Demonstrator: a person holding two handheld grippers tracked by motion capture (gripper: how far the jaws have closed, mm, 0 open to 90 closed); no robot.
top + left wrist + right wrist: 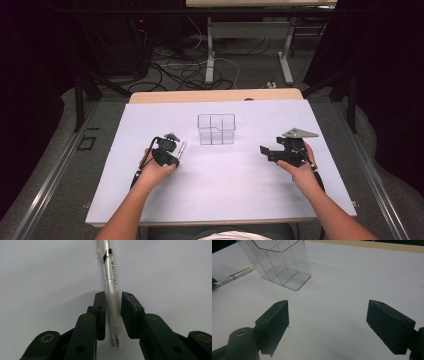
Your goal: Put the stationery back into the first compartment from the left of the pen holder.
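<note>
The left gripper (113,315) had its jaws pinched down narrow on a pen (111,290), matte black pads squeezing the frosted, rubbery-looking grip section on both sides. In the left gripper view the pen ran from about 6 o'clock up to 12: the pointed tip poked out below the pads, and the clear, smooth plastic barrel went on past them, with a small printed label and a dark band further up. It was a slim, round thing, see-through enough to make out the refill inside.

In the high view the left gripper (172,145) sat at roughly 8 o'clock from the box (216,129), near it but not touching, with the pen (182,149) lying close to the mat just at the gripper's 3 o'clock side. The person's left hand (152,172) wrapped the gripper body from below.

The box was clear hard plastic, squarish, upright, with thin inner walls splitting it into compartments. The right gripper view showed it from the side (278,262), glossy with rounded corners, and the pen's far end (234,276) at its 9 o'clock.

The right gripper (267,150) was spread wide with nothing between the jaws, just blocky black pads over bare mat (332,315). It sat at about 4 o'clock from the box, well apart, with the grey three-cornered plate on top.

The mat (240,185) was a flat, pale, matte sheet over a wooden table (150,96), whose light edge peeked out at 12 o'clock.
</note>
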